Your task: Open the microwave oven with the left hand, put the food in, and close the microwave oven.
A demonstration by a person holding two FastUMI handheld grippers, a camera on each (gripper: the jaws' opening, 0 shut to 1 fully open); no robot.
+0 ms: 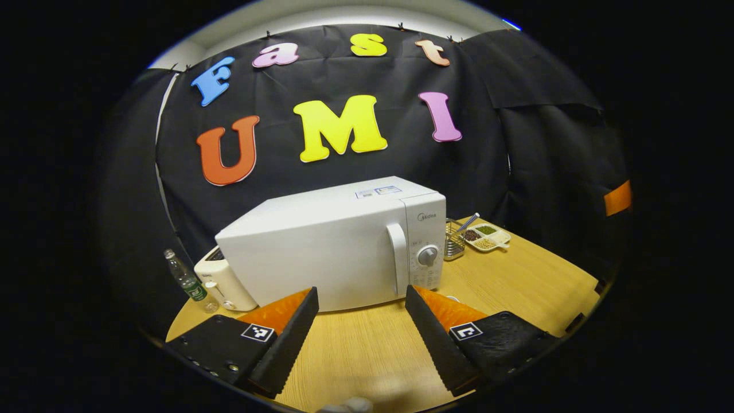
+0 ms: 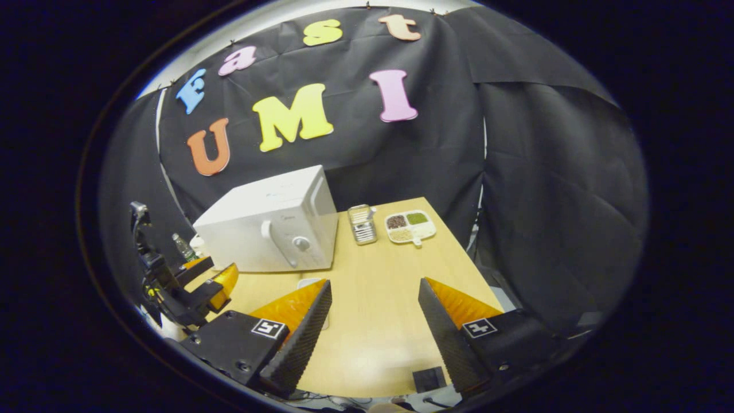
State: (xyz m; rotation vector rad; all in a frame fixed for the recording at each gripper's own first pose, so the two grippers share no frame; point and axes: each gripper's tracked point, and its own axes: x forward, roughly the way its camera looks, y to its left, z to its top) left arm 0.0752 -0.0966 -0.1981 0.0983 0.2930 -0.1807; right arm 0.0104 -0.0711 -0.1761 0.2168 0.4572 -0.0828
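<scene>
The white microwave (image 1: 338, 246) stands on the wooden table (image 1: 367, 350) with its door closed, its vertical handle (image 1: 397, 258) and round knob (image 1: 427, 256) at its right side. My left gripper (image 1: 361, 289) hovers open a short way in front of the door, nothing between its fingers. In the right gripper view the microwave (image 2: 269, 229) sits at the left, and the left gripper (image 2: 221, 269) is seen open before it. My right gripper (image 2: 374, 284) is open and empty over the table (image 2: 378, 327). A pale flat object (image 2: 309, 282) lies before the microwave, mostly hidden by a finger.
A cream toaster (image 1: 223, 281) and a plastic bottle (image 1: 186, 281) stand left of the microwave. To its right are a metal wire holder (image 1: 454, 241) and a divided dish of beans (image 1: 486, 235). A small black square (image 2: 429, 378) lies at the table's near edge.
</scene>
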